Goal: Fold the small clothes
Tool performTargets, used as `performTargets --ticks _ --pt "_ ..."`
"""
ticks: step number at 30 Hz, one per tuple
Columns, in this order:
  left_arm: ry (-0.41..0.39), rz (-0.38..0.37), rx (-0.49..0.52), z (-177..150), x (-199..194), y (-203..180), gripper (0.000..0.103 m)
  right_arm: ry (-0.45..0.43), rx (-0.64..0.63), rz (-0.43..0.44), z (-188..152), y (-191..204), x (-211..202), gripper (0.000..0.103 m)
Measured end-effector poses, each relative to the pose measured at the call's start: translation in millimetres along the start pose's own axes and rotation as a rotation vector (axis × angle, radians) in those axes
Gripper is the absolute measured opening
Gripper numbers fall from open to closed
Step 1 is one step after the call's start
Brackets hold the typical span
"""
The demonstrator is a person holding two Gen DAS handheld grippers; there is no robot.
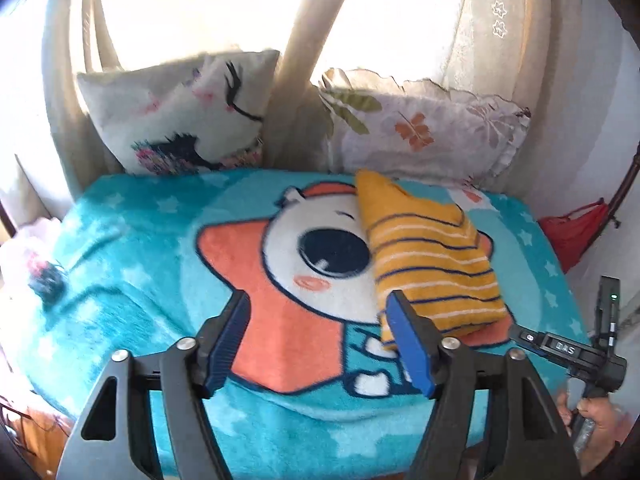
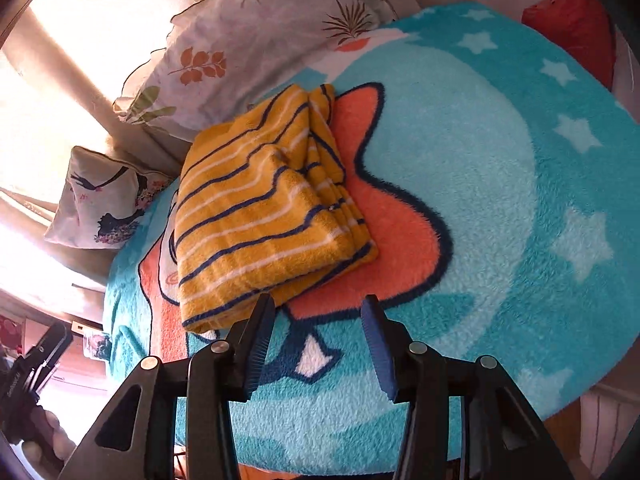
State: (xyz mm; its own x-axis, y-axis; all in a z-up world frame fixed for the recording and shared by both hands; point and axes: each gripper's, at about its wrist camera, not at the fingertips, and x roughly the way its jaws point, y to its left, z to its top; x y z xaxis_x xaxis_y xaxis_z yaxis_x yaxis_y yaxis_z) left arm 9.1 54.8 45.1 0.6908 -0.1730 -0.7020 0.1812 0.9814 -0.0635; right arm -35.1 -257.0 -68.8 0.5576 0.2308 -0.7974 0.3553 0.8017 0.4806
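Note:
A small yellow garment with navy and white stripes lies folded in a thick stack on the turquoise cartoon blanket. In the right wrist view the garment lies just beyond the fingers, left of centre. My left gripper is open and empty, above the blanket, with its right finger beside the garment's near edge. My right gripper is open and empty, just short of the garment's near corner. The right gripper's body shows in the left wrist view.
Two pillows lean at the back: a white one with eyelashes and a floral one. Curtains and a bright window stand behind. A red cloth hangs right of the bed. A dark small object lies at the blanket's left edge.

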Motion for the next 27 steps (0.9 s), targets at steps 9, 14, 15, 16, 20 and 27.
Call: performTargets --ticks 9,14,15,16,20,27 --pt "-0.156 0.122 0.102 9.7 -24.0 10.2 0.103 -0.002 -0.104 -0.037 -31.2 57.7 0.1 0.051" --pt "0.034 0.062 0.104 -12.7 12.8 8.3 0.103 -0.004 -0.182 -0.101 -46.2 78.2 -2.4 0.053" --pt "0.063 0.055 0.111 -17.6 18.1 6.5 0.103 -0.004 -0.193 -0.114 -48.9 80.9 -2.3 0.053" --pt "0.086 0.042 0.117 -21.7 22.5 4.8 0.103 -0.003 -0.199 -0.122 -50.6 82.7 -1.8 0.053" --pt "0.158 -0.01 0.136 -33.8 30.6 -3.3 0.103 0.009 -0.175 -0.146 -55.7 81.4 1.3 0.054" --pt "0.194 -0.043 0.163 -38.6 35.4 -8.6 0.103 0.018 -0.143 -0.166 -57.8 79.0 7.4 0.055"
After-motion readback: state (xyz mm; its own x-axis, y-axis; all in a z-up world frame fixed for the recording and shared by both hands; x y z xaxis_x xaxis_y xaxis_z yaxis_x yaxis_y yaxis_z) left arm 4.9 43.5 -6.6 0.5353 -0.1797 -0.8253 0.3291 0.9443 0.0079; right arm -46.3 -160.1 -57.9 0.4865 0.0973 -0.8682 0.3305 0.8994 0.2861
